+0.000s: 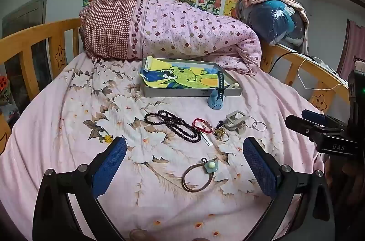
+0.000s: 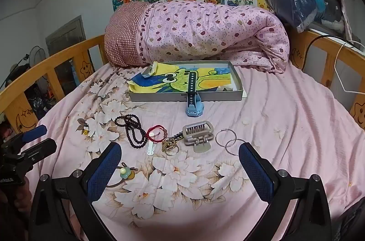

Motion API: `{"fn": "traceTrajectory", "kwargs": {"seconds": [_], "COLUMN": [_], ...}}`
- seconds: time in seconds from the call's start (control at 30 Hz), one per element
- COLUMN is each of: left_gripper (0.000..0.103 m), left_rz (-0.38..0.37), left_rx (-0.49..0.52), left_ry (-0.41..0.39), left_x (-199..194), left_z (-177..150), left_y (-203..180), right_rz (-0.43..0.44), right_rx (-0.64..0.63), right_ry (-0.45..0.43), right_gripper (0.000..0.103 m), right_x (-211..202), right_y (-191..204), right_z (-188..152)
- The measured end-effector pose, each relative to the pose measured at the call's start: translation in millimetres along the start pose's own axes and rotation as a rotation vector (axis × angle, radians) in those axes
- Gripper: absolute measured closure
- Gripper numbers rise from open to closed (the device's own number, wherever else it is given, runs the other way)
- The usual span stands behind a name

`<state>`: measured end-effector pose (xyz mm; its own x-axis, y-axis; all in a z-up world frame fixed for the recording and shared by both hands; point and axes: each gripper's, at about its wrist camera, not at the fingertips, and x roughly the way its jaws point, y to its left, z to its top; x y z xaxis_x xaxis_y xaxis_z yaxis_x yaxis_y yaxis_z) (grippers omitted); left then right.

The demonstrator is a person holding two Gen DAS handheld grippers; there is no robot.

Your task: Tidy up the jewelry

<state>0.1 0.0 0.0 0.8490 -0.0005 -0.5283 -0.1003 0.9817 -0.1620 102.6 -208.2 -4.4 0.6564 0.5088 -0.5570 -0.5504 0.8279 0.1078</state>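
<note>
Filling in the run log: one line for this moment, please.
left gripper: open, empty | right gripper: open, empty | jewelry loose on bed | watch leaning on tray

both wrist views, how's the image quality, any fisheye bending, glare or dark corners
Left wrist view: strong fisheye, the bed rail bows, corners vignette black, plastic bag shows glare, beads look sharp. Right wrist view: same bending on the rail, dark corners, soft even light with faint shadows, glare on the bag, rings in focus.
</note>
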Motion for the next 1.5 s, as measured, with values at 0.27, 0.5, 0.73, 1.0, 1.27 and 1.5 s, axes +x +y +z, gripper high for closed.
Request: {"fn": "traceTrajectory", "kwargs": {"seconds": [0.27, 0.5, 0.73, 1.0, 1.27, 1.5], "left_gripper": [0.003, 0.003, 0.003, 0.003, 0.003, 0.003], "left_rz": [-0.003, 0.001, 0.003, 0.018, 0.052, 0.053], "left_rx": [0.001, 0.002, 0.003, 0.005, 0.021, 0.02], "left_ry": [0.0, 0.0, 0.001, 0.008, 0.032, 0.035], "left_x": [0.6, -0.1, 0.0, -2.1, 6.1, 6.7], "left_z": [-0.1, 0.0, 0.0, -2.7, -4.9, -4.8], "left_y": [0.9, 0.0, -0.1, 2.4, 3.2, 4.1], "right_rz": [0.001, 0.001, 0.001, 0.002, 0.003, 0.003], "right_rx": [0.002, 0.004, 0.004, 0.006, 0.008, 0.009], "right_ry": [0.001, 0.002, 0.003, 0.005, 0.007, 0.009], "right_gripper": [0.0, 0.0, 0.0, 0.0, 0.0, 0.0], "right_x": [-0.1, 0.8, 1.5, 2.3, 2.5, 0.3], "right_y": [0.2, -0.3, -0.4, -0.8, -1.5, -6.0], "right_z": [-0.3, -0.9, -1.0, -0.9, -1.5, 6.7]}}
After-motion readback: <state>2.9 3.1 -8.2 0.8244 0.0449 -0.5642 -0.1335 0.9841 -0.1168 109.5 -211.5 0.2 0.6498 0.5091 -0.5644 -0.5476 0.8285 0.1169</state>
